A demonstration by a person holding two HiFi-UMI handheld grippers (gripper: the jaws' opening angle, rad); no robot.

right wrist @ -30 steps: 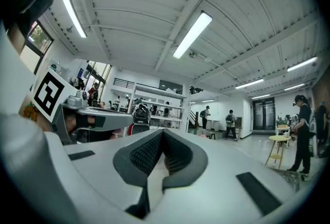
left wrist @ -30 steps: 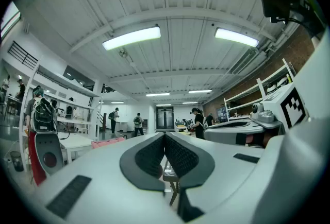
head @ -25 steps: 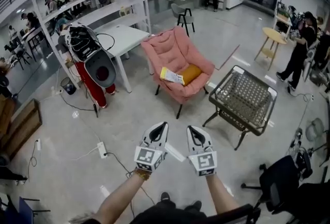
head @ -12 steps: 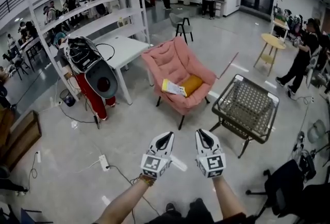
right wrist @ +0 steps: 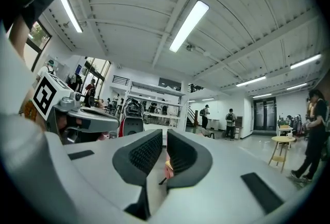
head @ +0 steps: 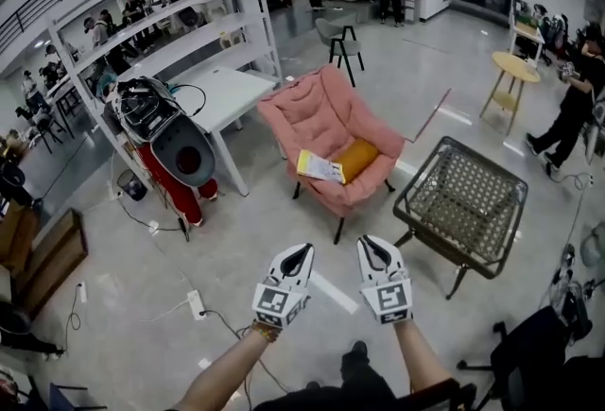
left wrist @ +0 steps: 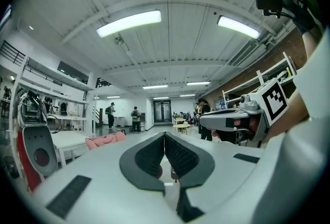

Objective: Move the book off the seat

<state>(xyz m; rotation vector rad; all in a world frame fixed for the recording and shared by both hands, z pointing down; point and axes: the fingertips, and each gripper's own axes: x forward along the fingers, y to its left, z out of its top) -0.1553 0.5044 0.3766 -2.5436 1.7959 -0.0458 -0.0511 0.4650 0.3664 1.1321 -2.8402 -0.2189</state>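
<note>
A yellow-and-white book lies flat on the seat of a pink padded chair, beside an orange cushion. My left gripper and right gripper are held side by side low in the head view, over bare floor, well short of the chair. Both point toward it with jaws shut and nothing between them. In the left gripper view the pink chair shows small beyond the closed jaws. In the right gripper view a sliver of the chair shows in the jaw gap.
A woven wire chair stands right of the pink chair. A white table and a red-and-grey machine stand to its left under white shelving. A power strip and cables lie on the floor. People stand at the back and right.
Both grippers and the view have moved forward across the floor toward the pink chair, which now sits slightly nearer. The book has not moved. Both jaws stay shut.
</note>
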